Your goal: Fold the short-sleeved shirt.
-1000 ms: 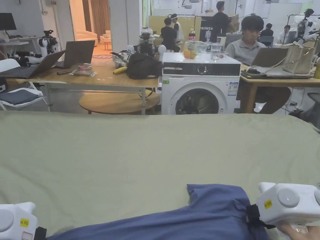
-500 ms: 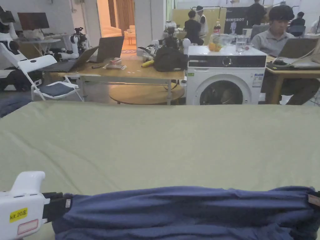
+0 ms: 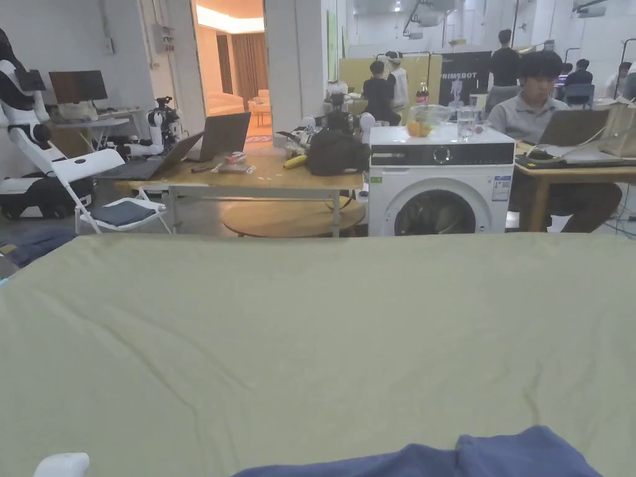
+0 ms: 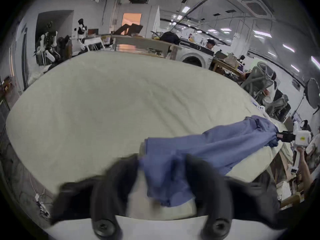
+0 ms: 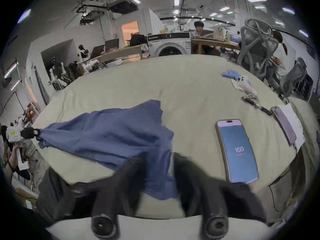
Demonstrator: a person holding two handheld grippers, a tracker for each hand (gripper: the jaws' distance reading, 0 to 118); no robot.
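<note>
Slipping lower vs. earlier: shirt (image 3: 472,458) (both grippers gripping).

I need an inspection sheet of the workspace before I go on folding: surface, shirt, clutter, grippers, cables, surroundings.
Surface: pale green sheet, lightly wrinkled.
Job's things: blue shirt bunched, stretched between both grippers along the near edge.
Clutter: two phones, paper, lanyard, small blue-and-white item, all on the shirt's right.
Grippers: left gripper and right gripper each have shirt cloth between the jaws; seen from the opposite gripper view, each pinches a shirt end.
Cables: power strip on the floor, left.
Surroundings: washing machine, desks, people.
</note>
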